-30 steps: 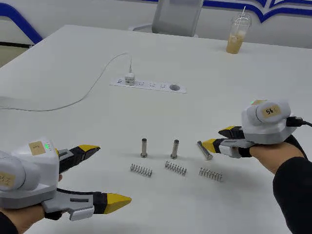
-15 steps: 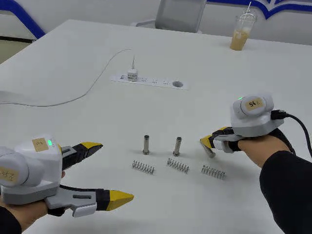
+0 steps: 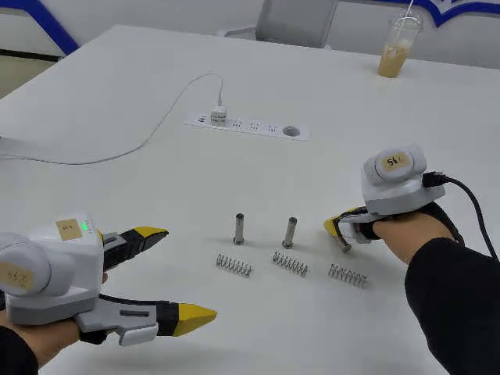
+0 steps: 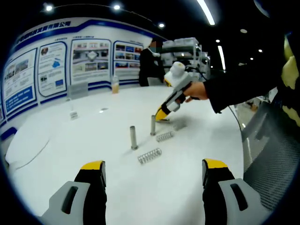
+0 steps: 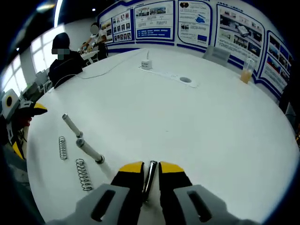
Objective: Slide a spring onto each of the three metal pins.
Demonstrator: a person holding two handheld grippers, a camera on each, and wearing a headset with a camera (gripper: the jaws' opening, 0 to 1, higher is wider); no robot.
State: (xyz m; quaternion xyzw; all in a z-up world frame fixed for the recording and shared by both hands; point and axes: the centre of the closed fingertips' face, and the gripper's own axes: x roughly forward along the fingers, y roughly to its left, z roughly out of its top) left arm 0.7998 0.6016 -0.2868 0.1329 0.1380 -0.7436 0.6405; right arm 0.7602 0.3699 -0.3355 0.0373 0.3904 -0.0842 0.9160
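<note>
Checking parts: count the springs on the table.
3, lying in a row: left spring before left pin, middle spring before middle pin, right spring by the right gripper.

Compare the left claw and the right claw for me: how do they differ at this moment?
The left claw is wide open and holds nothing; the right claw is closed on the right-hand pin. The left claw hangs clear of the nearest spring; the right claw sits close beside the right-hand spring. Both have yellow tips.
</note>
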